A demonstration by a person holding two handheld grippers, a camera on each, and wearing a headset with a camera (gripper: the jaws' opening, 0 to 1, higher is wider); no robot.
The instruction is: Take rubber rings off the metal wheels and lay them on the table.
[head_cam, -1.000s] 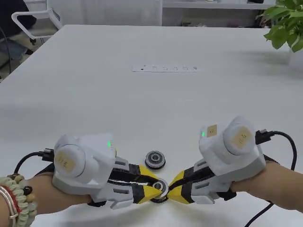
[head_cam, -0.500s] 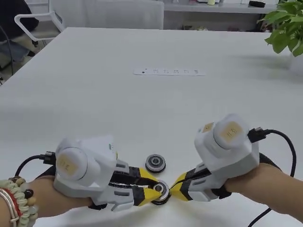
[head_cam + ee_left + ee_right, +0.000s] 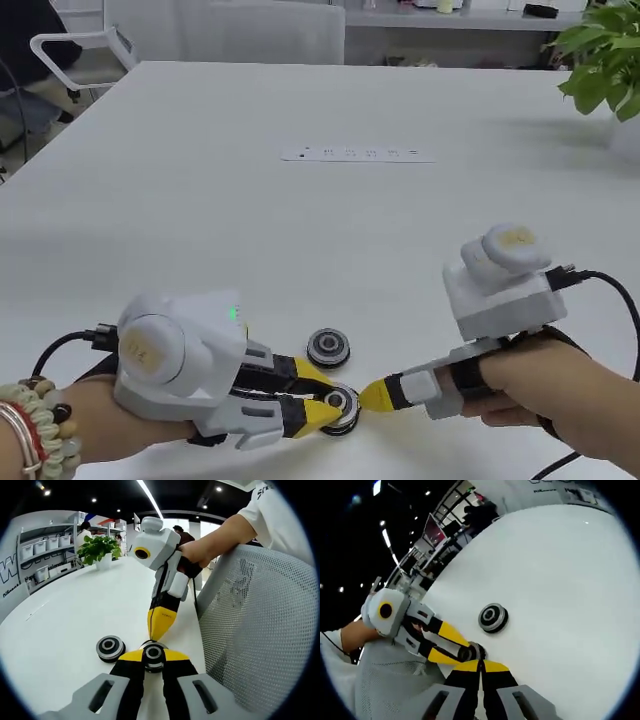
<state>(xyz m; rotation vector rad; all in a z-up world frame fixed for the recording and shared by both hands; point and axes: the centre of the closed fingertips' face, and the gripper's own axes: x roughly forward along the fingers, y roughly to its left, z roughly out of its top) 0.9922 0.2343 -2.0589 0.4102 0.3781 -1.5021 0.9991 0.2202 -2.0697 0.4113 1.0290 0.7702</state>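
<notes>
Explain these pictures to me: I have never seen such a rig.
There is no robot here: a person holds a two-jaw gripper in each hand. The head view comes from a headset camera looking down at the white table. The two round pictures come from cameras riding on the grippers, looking along their yellow-tipped jaws. The left gripper is shut on a small metal wheel that wears a dark rubber ring. The right gripper, jaws together, has its tip at that wheel's edge; whether it pinches the ring I cannot tell. A second wheel lies free beside them, and a power strip lies further off.
</notes>
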